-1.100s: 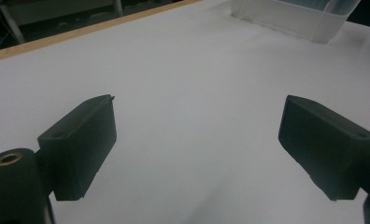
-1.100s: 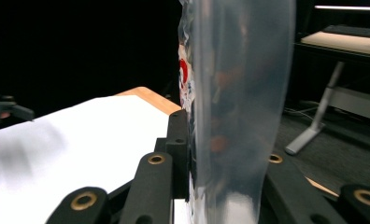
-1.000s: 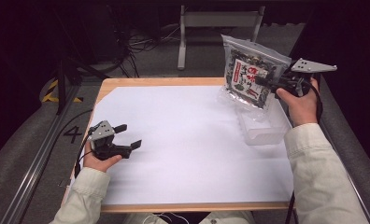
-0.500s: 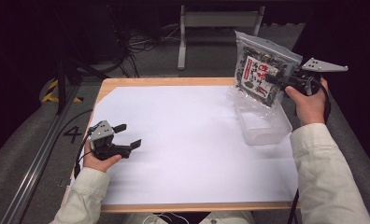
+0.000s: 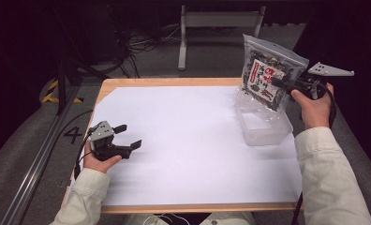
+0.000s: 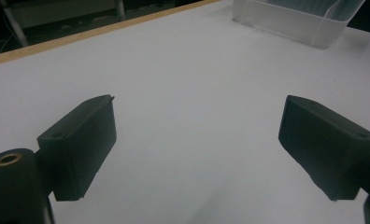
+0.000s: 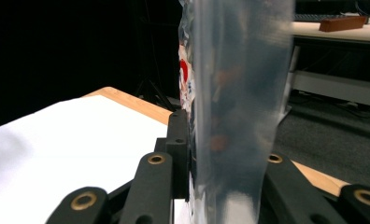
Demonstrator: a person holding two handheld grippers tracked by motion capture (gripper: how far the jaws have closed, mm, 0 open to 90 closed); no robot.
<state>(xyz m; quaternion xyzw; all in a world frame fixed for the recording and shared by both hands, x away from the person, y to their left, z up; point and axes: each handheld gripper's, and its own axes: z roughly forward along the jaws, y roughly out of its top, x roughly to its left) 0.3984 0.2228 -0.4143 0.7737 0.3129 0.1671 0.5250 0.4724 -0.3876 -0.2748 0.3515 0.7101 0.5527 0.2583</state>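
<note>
A clear zip bag of dark snack [image 5: 270, 70] with a red and white label hangs upright in the air above a clear plastic tub [image 5: 262, 123] at the table's right side. My right gripper [image 5: 279, 85] is shut on the bag's right edge; in the right gripper view the bag [image 7: 234, 93] rises edge-on between the jaws. My left gripper [image 5: 129, 136] rests low at the table's left with its jaws wide apart and nothing between them; its two pads [image 6: 82, 140] frame bare white table. The tub [image 6: 295, 16] shows far off in the left gripper view.
A white sheet [image 5: 188, 140] covers the wooden table [image 5: 174, 81]. Beyond the far edge are a metal stand [image 5: 216, 28] and cables on the floor. A rail [image 5: 38, 164] runs along the left side.
My right gripper has carried the bag up and to the right, lifting it higher above the tub. The left gripper has stayed where it was.
</note>
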